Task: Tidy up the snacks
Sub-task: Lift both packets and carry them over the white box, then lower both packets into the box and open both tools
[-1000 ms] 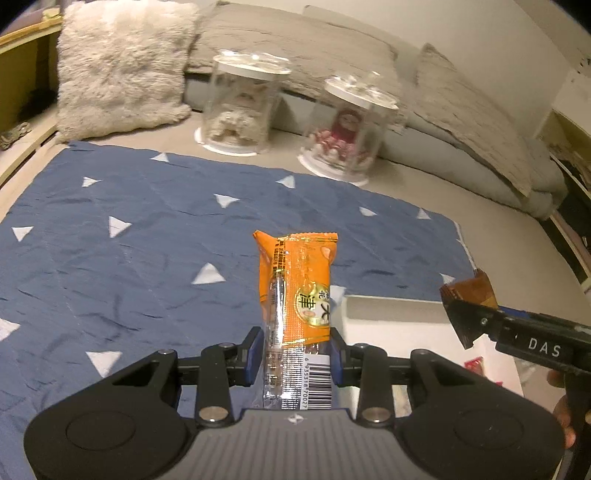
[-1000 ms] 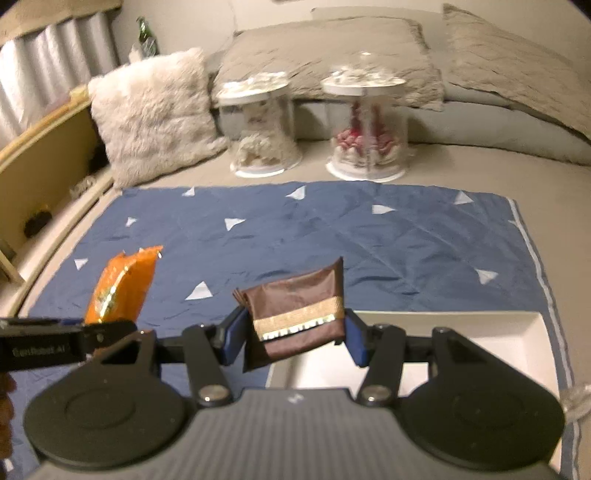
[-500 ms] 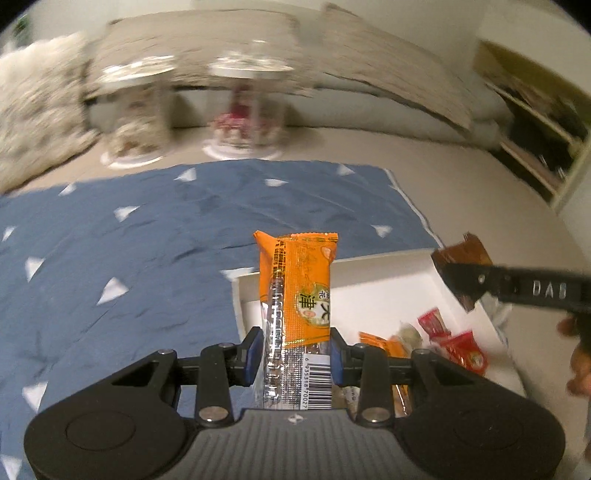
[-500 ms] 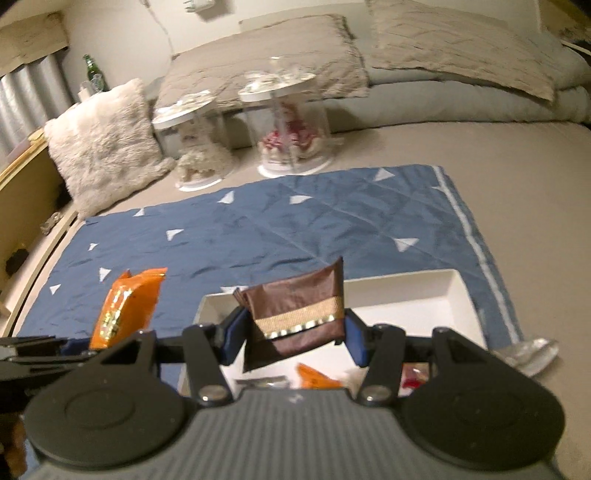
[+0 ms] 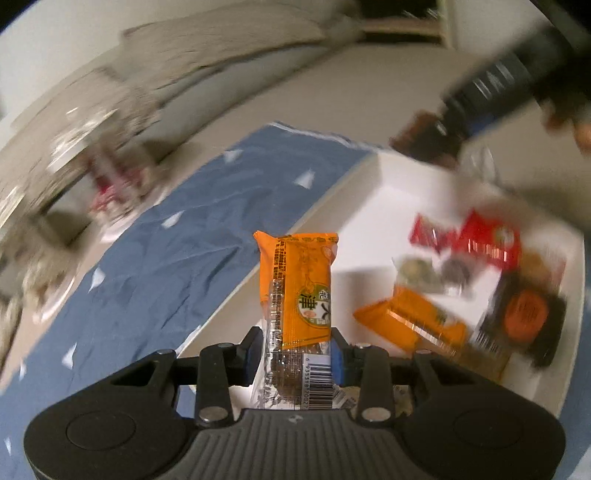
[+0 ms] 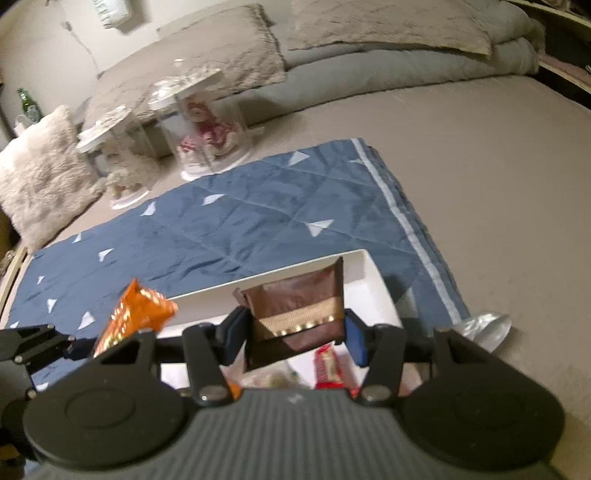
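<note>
Left gripper [image 5: 297, 354]: clamped on orange snack packet [image 5: 297, 284], packet upright between the blue pads, barcode end low at the pads, orange end sticking up. Right gripper [image 6: 295, 332]: clamped on brown snack pouch [image 6: 299, 306] with a gold band, pouch spanning the gap between the pads. Both held above white tray [image 6: 373, 273], which rests on blue quilted mat [image 6: 258, 218] with white triangles. Inside the tray, in the left wrist view: red packet [image 5: 476, 240], second orange packet [image 5: 410, 325], dark packet with an orange round label [image 5: 524, 317], all blurred. Crumpled silver wrapper [image 6: 484, 326] on the beige surface just beside the mat's edge. Behind the mat: two clear domed cases [image 6: 210, 122] with figures inside, fluffy cushion [image 6: 40, 173] at the left, grey pillows [image 6: 384, 26] along the back.
</note>
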{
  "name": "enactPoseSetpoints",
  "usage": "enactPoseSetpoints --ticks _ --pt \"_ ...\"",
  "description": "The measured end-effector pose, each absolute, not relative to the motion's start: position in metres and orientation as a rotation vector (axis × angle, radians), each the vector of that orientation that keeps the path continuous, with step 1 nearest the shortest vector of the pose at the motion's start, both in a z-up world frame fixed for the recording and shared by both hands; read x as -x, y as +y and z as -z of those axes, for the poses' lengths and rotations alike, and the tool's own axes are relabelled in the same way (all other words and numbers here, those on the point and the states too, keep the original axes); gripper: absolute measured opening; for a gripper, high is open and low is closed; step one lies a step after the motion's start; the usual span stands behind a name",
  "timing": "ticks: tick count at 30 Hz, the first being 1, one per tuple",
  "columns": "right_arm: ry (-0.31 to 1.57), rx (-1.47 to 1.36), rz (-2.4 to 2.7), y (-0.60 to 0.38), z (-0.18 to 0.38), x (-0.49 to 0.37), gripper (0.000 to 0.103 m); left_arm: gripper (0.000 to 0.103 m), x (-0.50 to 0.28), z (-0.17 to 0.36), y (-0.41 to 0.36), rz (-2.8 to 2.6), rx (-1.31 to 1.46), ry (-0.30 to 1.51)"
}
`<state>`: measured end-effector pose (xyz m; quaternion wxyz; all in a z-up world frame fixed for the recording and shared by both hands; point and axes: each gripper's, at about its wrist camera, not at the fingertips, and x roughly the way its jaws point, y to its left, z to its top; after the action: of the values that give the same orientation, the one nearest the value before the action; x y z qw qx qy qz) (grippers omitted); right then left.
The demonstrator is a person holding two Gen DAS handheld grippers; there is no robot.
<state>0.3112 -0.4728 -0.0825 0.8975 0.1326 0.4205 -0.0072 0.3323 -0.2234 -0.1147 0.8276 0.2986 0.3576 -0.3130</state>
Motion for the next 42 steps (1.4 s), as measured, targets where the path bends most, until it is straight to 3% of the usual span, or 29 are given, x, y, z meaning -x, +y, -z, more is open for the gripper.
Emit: enactPoseSetpoints --ticks 15,17,21,31,34,36,42 --pt "0.941 -0.287 0.024 -0.457 0.124 -0.360 0.063 0.047 -0.369 0.151 -0.238 0.766 -0.785 0.723" --pt "0.931 -0.274 0.037 -0.454 0.126 -0.364 0.076 0.055 -0.372 0.149 -0.232 0.753 -0.764 0.727" --pt "0.939 -0.260 0.046 -0.454 0.129 -0.366 0.077 0.069 -0.374 0.143 -0.221 0.725 -0.711 0.742" --pt "0.945 -0.242 0.027 -0.454 0.123 -0.357 0.077 0.066 -0.367 0.133 -0.215 0.744 -0.548 0.812" --pt "0.942 -0.253 0.000 -0.452 0.122 -0.356 0.072 0.056 -0.369 0.137 -0.215 0.751 -0.511 0.842" --pt "0.939 -0.266 -0.025 -0.447 0.122 -0.358 0.065 0.056 -0.367 0.140 -0.217 0.757 -0.514 0.841" --pt "0.940 -0.247 -0.074 -0.431 0.122 -0.367 0.062 0.054 -0.363 0.147 -0.223 0.812 -0.499 0.848"
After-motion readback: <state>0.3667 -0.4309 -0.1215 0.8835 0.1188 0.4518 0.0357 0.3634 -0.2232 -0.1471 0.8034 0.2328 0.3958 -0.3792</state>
